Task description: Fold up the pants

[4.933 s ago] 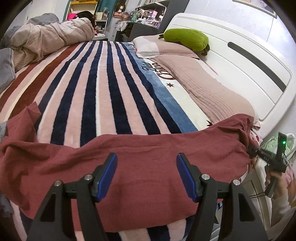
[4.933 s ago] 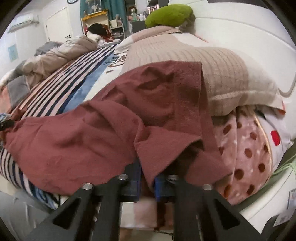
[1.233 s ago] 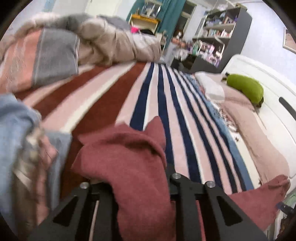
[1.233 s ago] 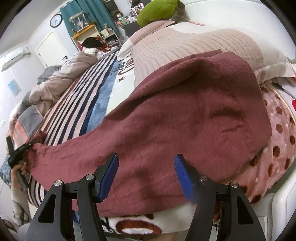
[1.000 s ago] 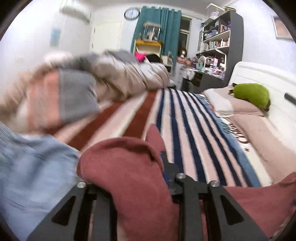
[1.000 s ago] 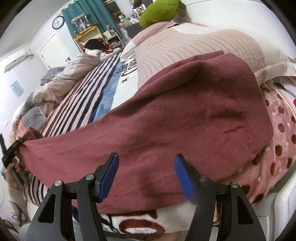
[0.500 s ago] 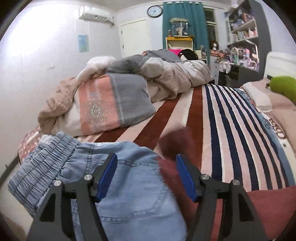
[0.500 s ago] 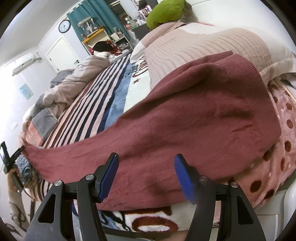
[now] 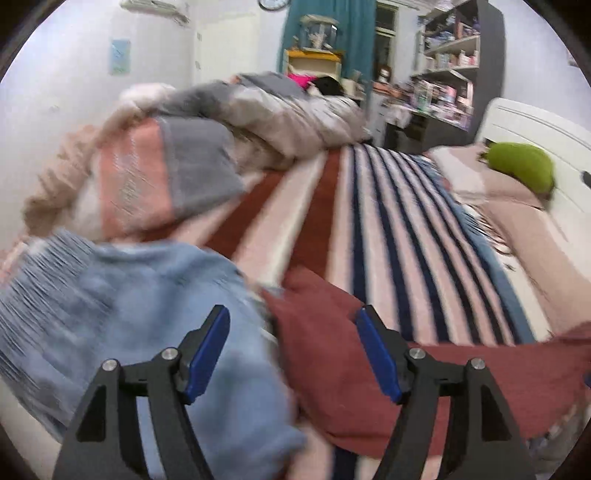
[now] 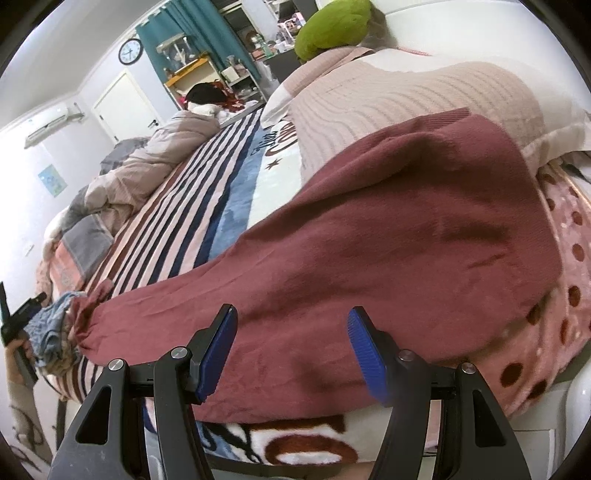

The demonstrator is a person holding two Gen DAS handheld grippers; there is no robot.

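We hold the left claw [image 9: 293, 345] with its jaws apart, just opened and gripping nothing, above the leg end of the maroon pants [image 9: 332, 354], which lies beside a crumpled light blue garment [image 9: 122, 295] on the striped blanket [image 9: 388, 221]. Our right claw [image 10: 291, 338] also stands open and empty, hovering over the wide end of the pants [image 10: 388, 251], which stretch flat across the bed from the beige pillow [image 10: 406, 99] and polka-dot cover [image 10: 569, 280] toward the far side. Farther off we see a heaped quilt [image 9: 229, 122] and a green cushion [image 10: 332, 22].
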